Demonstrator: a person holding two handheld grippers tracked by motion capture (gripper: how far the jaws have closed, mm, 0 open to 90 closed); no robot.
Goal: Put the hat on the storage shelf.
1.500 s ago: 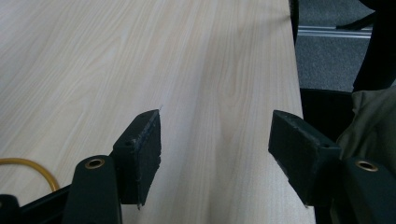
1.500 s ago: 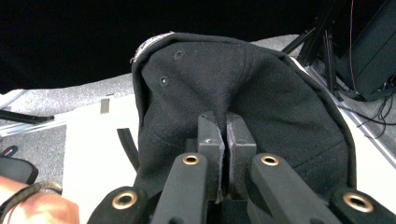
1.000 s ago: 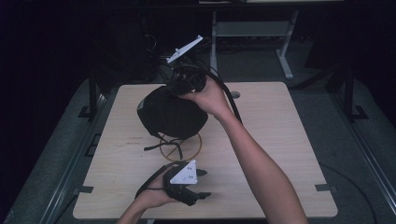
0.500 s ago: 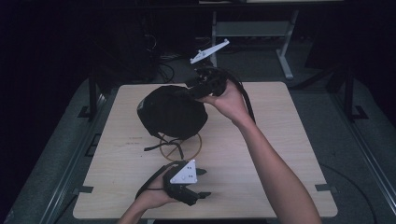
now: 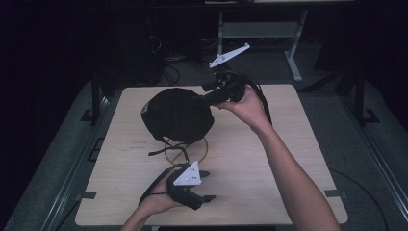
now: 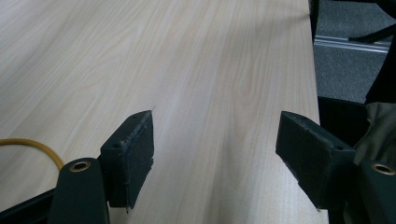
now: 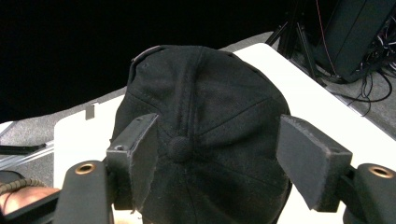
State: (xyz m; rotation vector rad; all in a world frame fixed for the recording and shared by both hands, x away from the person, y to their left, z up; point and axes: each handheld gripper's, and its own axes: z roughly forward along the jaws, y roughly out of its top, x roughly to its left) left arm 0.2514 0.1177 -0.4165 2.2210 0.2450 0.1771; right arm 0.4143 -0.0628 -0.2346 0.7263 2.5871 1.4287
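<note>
Overhead, in the high view, the black cap sits crown-up on the wooden surface, toward its far half and a little left of centre, resting over a yellow ring with a dark strap trailing toward 6 o'clock. The right gripper is held at the cap's 2 o'clock edge, its jaws pointing toward 8 o'clock across the crown, so this hand is plainly the nearer one. The left gripper lies low near the front edge, at about 6 o'clock from the cap and well apart from it, aimed toward 3 o'clock, away from the cap.

From the left gripper view, the jaws stand wide apart and have just been opening; nothing lies between them but bare wood, with a bit of the yellow ring at 8 o'clock.

From the right gripper view, the jaws have likewise just been opening and stand wide, holding nothing. The cap lies straight ahead, its top button between the two pads, nearer the left one. Its brim seems to point away toward 12 o'clock, though I cannot tell for sure. A grip on the crown would likely need only a short push forward and down.
</note>
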